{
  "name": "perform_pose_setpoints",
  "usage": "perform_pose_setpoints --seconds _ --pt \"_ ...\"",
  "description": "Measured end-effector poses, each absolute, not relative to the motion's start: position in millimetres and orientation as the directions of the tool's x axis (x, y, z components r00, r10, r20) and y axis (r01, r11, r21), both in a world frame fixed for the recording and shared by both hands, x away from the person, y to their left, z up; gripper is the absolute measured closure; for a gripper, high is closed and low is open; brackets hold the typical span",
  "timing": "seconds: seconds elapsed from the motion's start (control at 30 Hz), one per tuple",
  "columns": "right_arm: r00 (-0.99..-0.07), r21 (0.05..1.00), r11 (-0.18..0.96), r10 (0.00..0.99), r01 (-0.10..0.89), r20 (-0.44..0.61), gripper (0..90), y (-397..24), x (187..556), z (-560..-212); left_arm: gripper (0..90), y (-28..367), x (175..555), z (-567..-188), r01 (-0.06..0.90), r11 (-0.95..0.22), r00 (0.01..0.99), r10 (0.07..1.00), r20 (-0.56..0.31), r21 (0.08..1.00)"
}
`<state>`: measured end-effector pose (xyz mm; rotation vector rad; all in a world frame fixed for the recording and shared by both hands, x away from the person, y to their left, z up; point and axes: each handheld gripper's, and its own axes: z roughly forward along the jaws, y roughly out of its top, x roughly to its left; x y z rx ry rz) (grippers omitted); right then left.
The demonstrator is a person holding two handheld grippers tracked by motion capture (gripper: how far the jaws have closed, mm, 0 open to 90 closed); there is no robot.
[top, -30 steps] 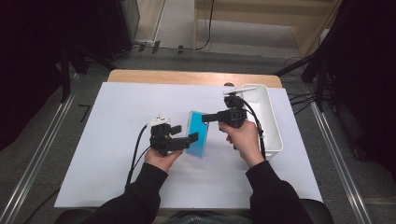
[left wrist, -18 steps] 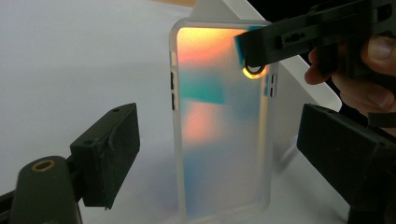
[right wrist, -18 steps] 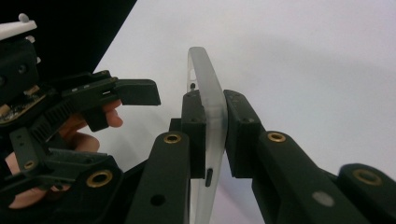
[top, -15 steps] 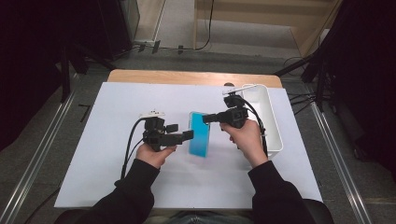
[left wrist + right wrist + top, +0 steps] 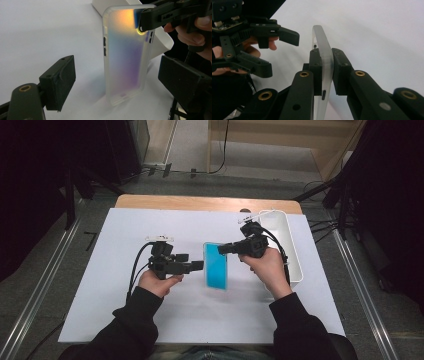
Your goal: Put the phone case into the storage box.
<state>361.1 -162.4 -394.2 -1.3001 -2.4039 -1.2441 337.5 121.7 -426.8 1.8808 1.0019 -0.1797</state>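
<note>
A translucent phone case (image 5: 216, 266) looks blue from above and shimmers orange to purple in the left gripper view (image 5: 125, 57). It stands on end, its lower end at or just above the white table. My right gripper (image 5: 223, 249) is shut on its upper edge, one pad on each face (image 5: 327, 70). My left gripper (image 5: 196, 266) is open a little to the left of the case and apart from it. In the left gripper view the case stands ahead between its two jaws (image 5: 120, 82), touching neither.
A white rectangular bin (image 5: 287, 245) stands at the table's right side, just behind the right hand. The white tabletop (image 5: 115, 315) spreads wide to the left and front. A wooden strip (image 5: 200, 202) runs along the far edge.
My left gripper has drawn back to the left, away from the case's edge, and risen a little. The right gripper has kept its hold on the case.
</note>
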Motion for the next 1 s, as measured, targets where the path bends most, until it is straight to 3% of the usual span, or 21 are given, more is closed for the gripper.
perform_pose_setpoints --seconds 1.0 --pt "-0.761 0.642 0.444 0.531 0.625 0.373 77.8 -171.6 348.5 -391.1 14.5 130.3 341.9 -418.2 0.640 -0.428 0.754 0.511 -0.414 0.638"
